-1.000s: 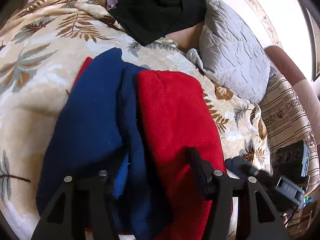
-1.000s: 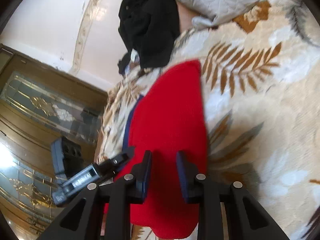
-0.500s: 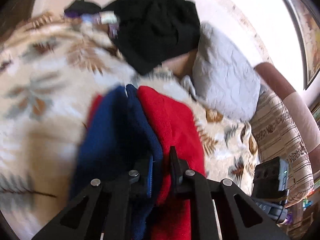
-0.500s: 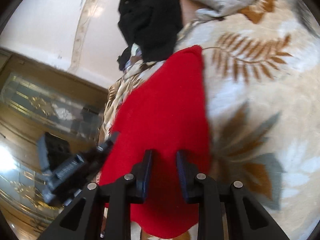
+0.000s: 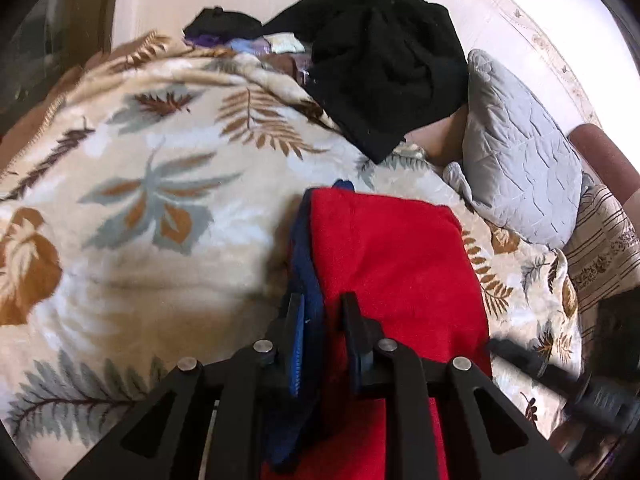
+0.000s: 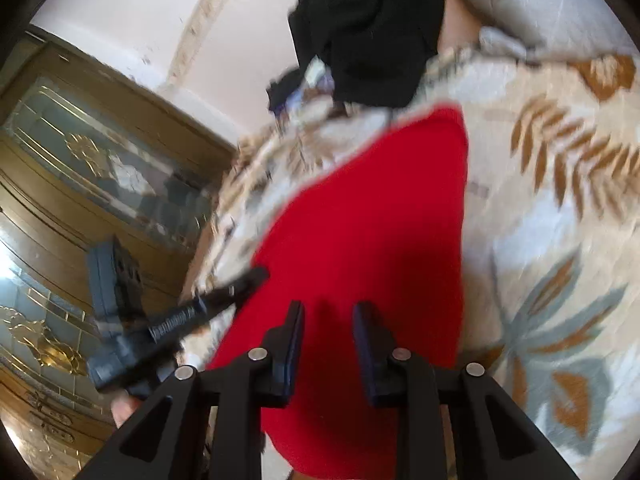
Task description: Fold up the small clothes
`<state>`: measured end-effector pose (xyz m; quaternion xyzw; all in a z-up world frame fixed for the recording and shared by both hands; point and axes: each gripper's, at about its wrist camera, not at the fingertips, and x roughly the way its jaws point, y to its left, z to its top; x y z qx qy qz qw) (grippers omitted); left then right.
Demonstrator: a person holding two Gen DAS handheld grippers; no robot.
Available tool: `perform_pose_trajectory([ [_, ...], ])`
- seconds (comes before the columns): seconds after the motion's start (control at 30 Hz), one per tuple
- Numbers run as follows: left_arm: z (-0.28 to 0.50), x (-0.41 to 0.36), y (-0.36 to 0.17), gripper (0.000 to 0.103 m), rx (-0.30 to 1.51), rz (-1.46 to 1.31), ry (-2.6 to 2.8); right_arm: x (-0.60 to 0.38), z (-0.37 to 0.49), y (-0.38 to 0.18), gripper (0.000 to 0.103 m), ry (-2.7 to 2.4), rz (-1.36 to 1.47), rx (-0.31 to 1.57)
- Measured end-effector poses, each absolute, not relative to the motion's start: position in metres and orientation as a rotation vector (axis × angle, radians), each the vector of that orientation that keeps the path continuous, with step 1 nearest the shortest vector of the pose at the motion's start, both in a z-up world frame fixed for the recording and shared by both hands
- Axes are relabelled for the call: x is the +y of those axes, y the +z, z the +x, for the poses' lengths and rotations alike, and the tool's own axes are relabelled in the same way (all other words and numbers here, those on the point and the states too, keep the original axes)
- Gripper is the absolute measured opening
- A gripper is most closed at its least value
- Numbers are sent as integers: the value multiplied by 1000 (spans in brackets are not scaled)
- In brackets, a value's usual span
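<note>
A small red and navy garment [image 5: 392, 264] lies on the leaf-print blanket [image 5: 160, 208], folded so the red side faces up and the navy layer shows along its left edge [image 5: 306, 256]. My left gripper [image 5: 320, 308] is shut on that near left edge, pinching the navy and red layers. In the right wrist view the red garment [image 6: 360, 240] fills the middle, and my right gripper [image 6: 326, 312] is shut on its near edge. The left gripper also shows there at the left [image 6: 176, 320].
A black garment [image 5: 384, 64] is heaped at the far side with other small clothes [image 5: 256, 42]. A grey quilted pillow [image 5: 516, 168] and a striped cushion [image 5: 600, 248] lie to the right. A wooden glazed cabinet [image 6: 80, 200] stands at the left.
My left gripper shut on the garment's navy edge and carried it rightward over the red part, folding the garment narrower. My right gripper stayed shut on the red edge.
</note>
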<state>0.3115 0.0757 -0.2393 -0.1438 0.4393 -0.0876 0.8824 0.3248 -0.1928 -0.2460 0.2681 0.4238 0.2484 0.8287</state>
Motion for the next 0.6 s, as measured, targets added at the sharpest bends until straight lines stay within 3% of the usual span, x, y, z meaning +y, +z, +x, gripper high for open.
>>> perform_pose_trajectory([
  [0.17,296,79,-216,22,794,-205,-106,-201,361,-255,29,415,552,928],
  [0.4,288,95,-227,22,904,-261,-168,-180,395,-284,30,383,550,970],
  [0.6,259,126,-246,56,1025,-469,-251,-193,375,-270,29,387,595,963],
])
